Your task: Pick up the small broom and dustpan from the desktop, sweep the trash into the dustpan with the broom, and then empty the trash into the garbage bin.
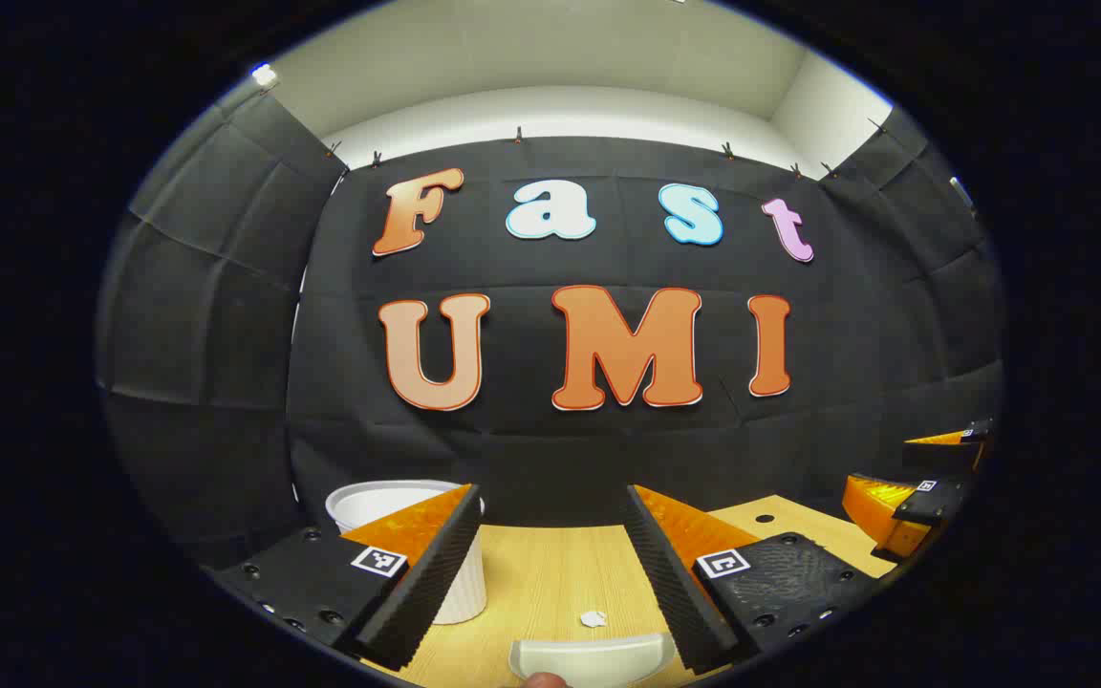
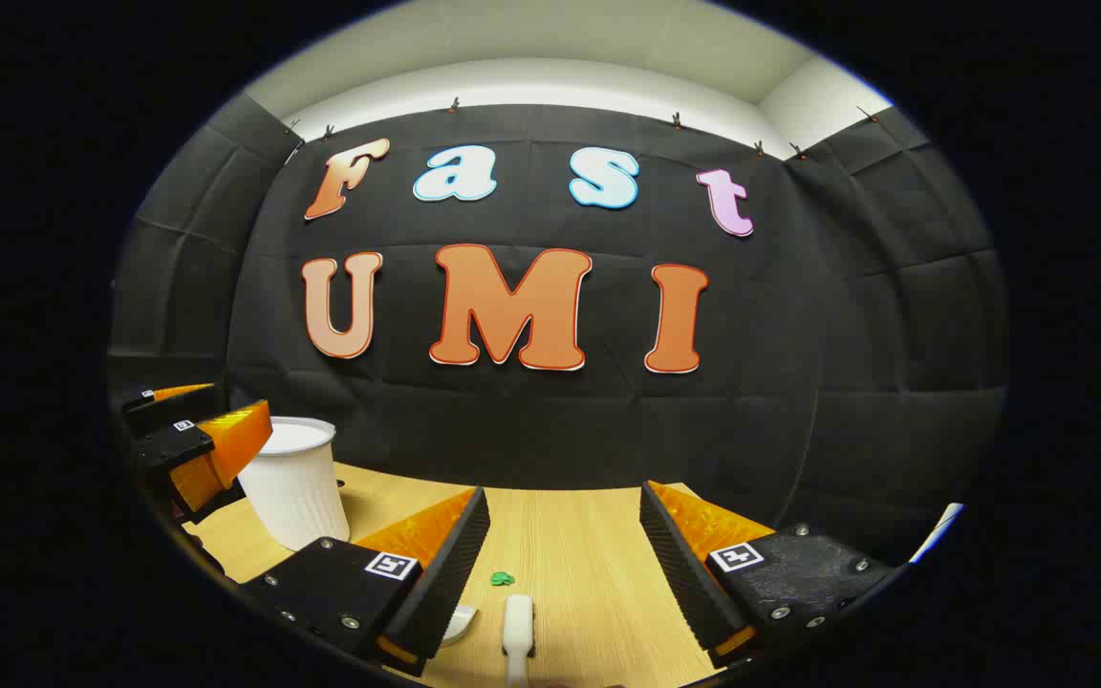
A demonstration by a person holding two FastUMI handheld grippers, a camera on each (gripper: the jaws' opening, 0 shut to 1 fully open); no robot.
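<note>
bin left – scrap before broom

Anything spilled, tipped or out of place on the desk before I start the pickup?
Nothing stands out. The white ribbed garbage bin stands upright on the light wooden desk. Only the expected trash is loose: a small green scrap and a small white scrap. The white plastic dustpan lies flat.

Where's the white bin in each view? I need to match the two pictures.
Left gripper view: bin at lower left, partly behind the left gripper's left finger.
Right gripper view: bin at left, beside the left gripper, ahead of the right gripper.
Shared landmark: the wooden desk.
</note>
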